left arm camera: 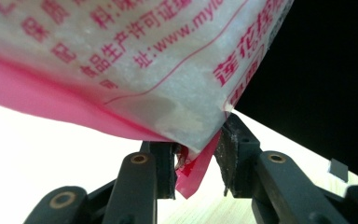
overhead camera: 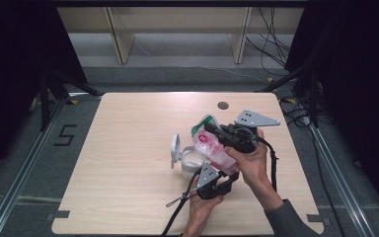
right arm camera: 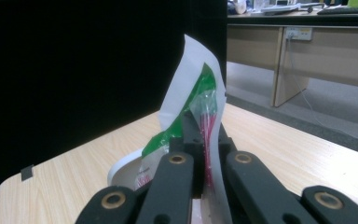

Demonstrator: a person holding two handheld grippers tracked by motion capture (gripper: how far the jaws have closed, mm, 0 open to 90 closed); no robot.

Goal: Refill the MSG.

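A plastic bag (overhead camera: 216, 148) of white grains with red print and a green top hangs tilted above an open white tub (overhead camera: 191, 165). My right gripper (overhead camera: 210, 129) is shut on the bag's top edge; in the right gripper view the green and white film (right arm camera: 198, 79) rises from between the jaws of that gripper (right arm camera: 205, 126). My left gripper (overhead camera: 231, 177) is at the bag's lower end. In the left gripper view the bag's bottom corner (left arm camera: 144, 60) and its pink seam sit between the jaws of that gripper (left arm camera: 198, 154), which stand apart without pinching it.
The tub's round lid (overhead camera: 175, 148) stands flipped up on its left side. The wooden table (overhead camera: 128, 148) has a small grommet hole (overhead camera: 222, 105) near its far edge. Cables trail from both grippers toward the front edge. Desks and cables stand on the floor beyond.
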